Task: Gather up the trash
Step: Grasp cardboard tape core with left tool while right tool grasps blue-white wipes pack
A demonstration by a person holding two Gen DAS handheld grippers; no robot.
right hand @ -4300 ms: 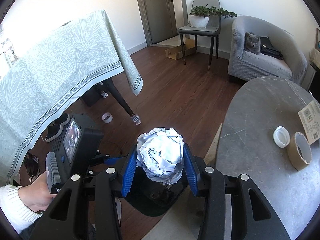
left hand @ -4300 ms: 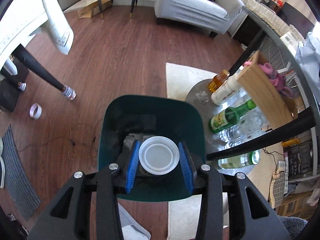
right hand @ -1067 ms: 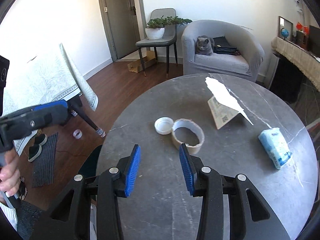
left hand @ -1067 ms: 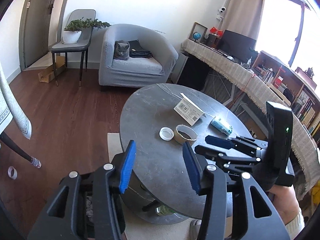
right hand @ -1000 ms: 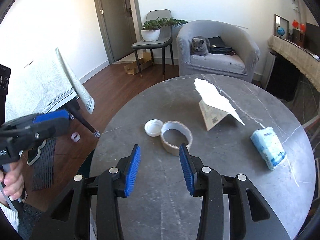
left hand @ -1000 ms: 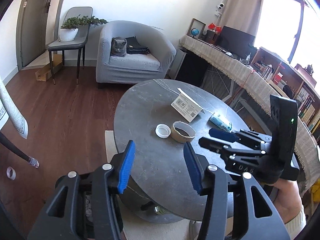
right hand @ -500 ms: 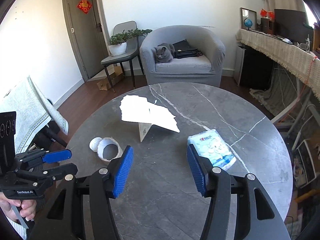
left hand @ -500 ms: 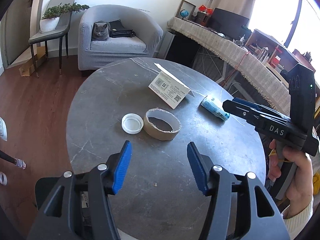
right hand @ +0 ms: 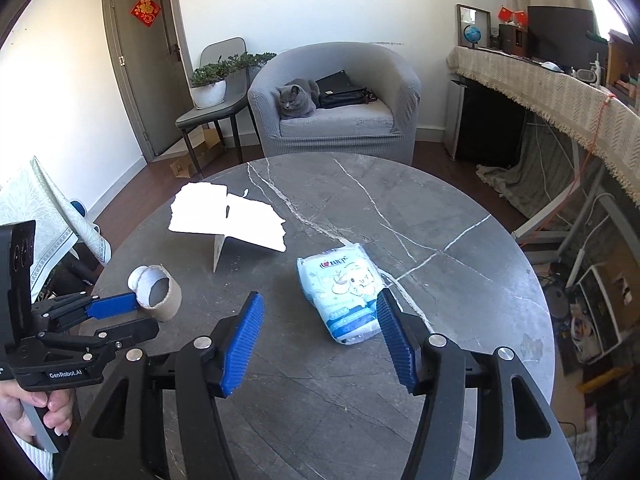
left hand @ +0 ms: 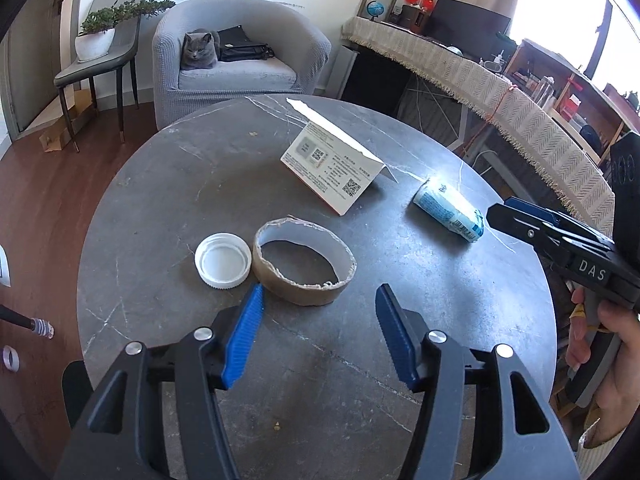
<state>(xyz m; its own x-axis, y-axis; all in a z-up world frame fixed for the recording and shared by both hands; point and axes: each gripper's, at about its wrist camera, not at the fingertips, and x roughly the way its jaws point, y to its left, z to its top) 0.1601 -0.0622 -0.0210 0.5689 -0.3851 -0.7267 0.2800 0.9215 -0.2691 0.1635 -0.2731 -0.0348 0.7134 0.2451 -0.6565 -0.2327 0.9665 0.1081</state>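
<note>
The left hand-held gripper (left hand: pixel 318 312) is open and empty, just short of the cardboard ring (left hand: pixel 303 266) on the bench (left hand: pixel 168 184). The right hand-held gripper (right hand: pixel 320 320) is opening around the tissue pack (right hand: pixel 344 290); slide further in before squeezing

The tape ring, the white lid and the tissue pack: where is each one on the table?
tape ring (left hand: pixel 304 284), left wrist view, front outer wall.
white lid (left hand: pixel 223 260), left wrist view, inner face.
tissue pack (right hand: pixel 344 286), right wrist view, printed top.
</note>
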